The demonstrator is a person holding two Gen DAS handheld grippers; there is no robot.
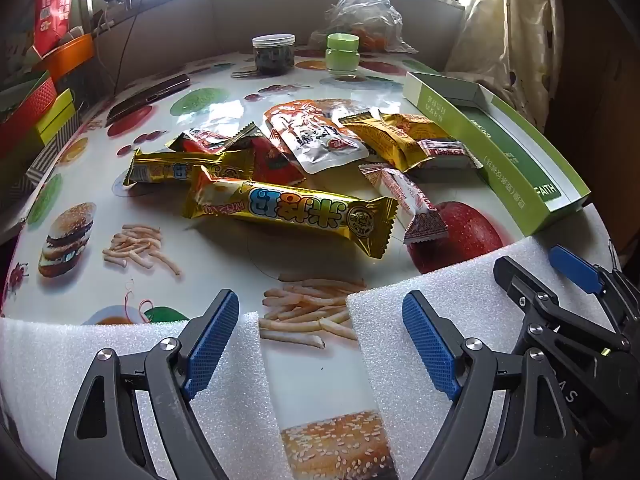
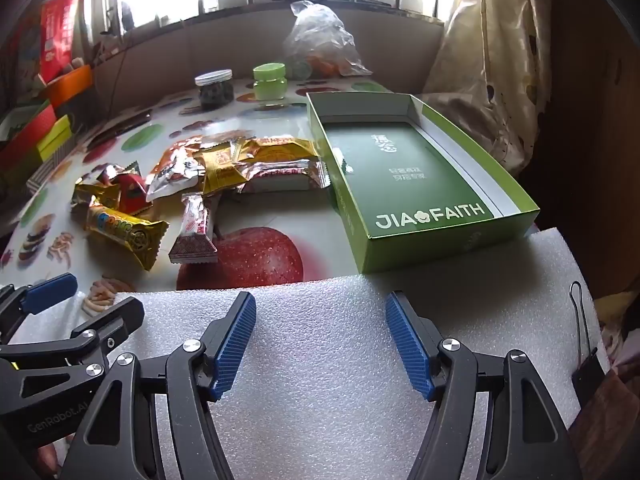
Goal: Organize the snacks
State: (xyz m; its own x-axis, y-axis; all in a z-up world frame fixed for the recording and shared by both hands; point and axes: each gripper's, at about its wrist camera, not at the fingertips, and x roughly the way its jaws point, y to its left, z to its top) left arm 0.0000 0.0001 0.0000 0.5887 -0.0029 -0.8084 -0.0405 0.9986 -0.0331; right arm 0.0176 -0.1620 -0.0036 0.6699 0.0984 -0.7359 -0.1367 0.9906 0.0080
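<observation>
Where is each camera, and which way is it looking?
Left wrist view: sits on the left claw, looking down and forward at the snack pile; its own open blue fingers show, and the right claw beside it.
Right wrist view: sits on the right claw, looking down and forward at the empty green box; its open fingers show, and the left claw.
Both views share the snacks, box, white foam sheet, dark jar and green jar.
</observation>
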